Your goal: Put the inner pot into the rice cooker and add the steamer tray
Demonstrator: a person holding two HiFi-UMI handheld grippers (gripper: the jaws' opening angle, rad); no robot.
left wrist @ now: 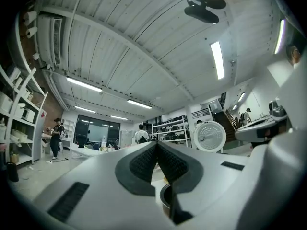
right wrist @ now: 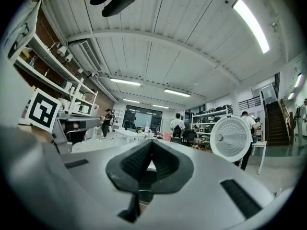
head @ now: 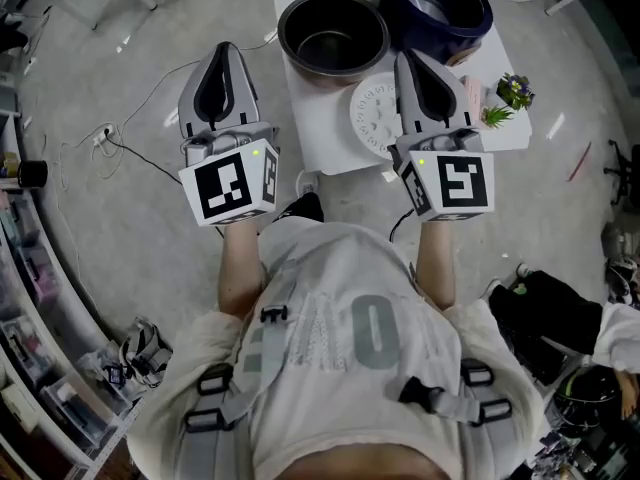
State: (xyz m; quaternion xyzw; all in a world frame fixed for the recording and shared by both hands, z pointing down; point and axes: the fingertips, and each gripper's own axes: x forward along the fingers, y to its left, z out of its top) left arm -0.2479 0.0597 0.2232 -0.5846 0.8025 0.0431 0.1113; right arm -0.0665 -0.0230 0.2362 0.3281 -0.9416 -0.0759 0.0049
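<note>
The dark metal inner pot (head: 332,36) stands on the white table (head: 320,138), left of the dark blue rice cooker (head: 440,8), whose white round lid (right wrist: 231,139) stands raised. The white round steamer tray (head: 372,113) lies flat in front of the pot. My left gripper (head: 226,50) hangs over the floor, left of the table, shut and empty. My right gripper (head: 404,60) is over the tray's right side, also shut with nothing in it. In the left gripper view the pads (left wrist: 144,162) meet, and a bit of the pot's rim (left wrist: 165,198) shows below them.
A small potted plant (head: 510,93) stands at the table's right end. Cables (head: 130,148) trail over the floor on the left beside shelves (head: 30,298). Dark bags (head: 560,318) lie at the lower right. People stand far off in the room (right wrist: 178,126).
</note>
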